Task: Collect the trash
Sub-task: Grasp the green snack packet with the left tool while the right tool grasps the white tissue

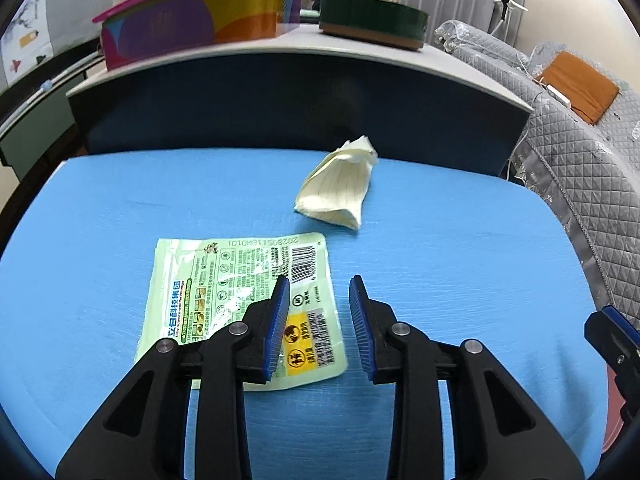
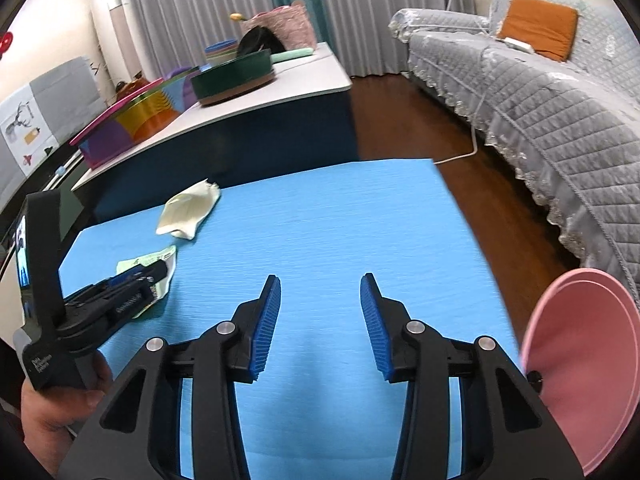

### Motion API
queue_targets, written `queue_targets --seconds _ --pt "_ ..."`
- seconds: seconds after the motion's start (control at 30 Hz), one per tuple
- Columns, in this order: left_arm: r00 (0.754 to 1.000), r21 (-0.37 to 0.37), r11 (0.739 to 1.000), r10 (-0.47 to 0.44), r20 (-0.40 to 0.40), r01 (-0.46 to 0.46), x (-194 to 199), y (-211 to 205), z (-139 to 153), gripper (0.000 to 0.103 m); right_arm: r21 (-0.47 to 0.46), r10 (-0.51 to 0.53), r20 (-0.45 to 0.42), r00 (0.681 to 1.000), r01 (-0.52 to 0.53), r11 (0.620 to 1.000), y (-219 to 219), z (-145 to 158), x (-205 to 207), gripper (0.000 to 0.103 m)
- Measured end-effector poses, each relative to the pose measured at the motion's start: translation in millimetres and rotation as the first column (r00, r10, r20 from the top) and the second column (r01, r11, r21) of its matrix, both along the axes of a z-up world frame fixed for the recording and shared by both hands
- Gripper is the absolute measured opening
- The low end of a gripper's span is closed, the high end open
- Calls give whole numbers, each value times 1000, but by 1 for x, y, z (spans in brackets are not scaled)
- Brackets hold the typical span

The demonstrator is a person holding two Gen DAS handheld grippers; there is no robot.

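A flat green plastic wrapper [image 1: 240, 304] lies on the blue table top [image 1: 440, 280]. My left gripper [image 1: 318, 316] is open just above the wrapper's right edge, its left finger over the wrapper. A crumpled piece of yellow lined paper [image 1: 338, 184] lies farther back. In the right wrist view my right gripper [image 2: 320, 316] is open and empty over bare blue surface. The paper [image 2: 188, 208], the wrapper [image 2: 154, 260] and the left gripper [image 2: 132, 280] show at its left.
A pink bin [image 2: 584, 364] stands at the right edge of the table. Behind the table is a grey-topped cabinet [image 1: 304, 44] with a colourful box [image 1: 192, 16] and a green round tin [image 1: 372, 20]. A quilted grey sofa [image 2: 540, 100] runs along the right.
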State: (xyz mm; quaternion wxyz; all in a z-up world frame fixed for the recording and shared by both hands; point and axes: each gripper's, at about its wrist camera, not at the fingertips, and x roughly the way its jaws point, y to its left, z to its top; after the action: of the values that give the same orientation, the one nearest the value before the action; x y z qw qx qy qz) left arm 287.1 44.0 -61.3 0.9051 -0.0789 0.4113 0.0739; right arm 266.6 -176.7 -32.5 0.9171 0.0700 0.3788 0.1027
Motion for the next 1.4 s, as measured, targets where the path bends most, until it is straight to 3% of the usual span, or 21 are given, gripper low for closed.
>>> queue_targets --seconds 0.17,0.3,0.47,0.63,0.97,1.4 --pt "999 -17 1000 19 -26 -20 2 11 -6 31 0 32 -8 999 -32 999 20 -5 5 42" --pt "999 -26 999 39 -24 -40 -1 23 -4 17 0 55 -11 998 -55 999 34 -9 8 43" --pt "998 -11 998 58 -18 -58 -6 33 1 11 4 79 -9 997 -79 997 49 -10 12 43" --pt "992 13 994 112 49 -113 -16 53 18 6 1 118 2 993 -118 993 70 -6 15 43" --pt "963 -20 976 215 165 -215 -34 91 58 2 28 152 5 988 -152 988 106 -2 31 43" --pt "940 -126 956 284 187 -263 -42 124 76 1 -11 195 26 980 -195 981 167 -4 73 43"
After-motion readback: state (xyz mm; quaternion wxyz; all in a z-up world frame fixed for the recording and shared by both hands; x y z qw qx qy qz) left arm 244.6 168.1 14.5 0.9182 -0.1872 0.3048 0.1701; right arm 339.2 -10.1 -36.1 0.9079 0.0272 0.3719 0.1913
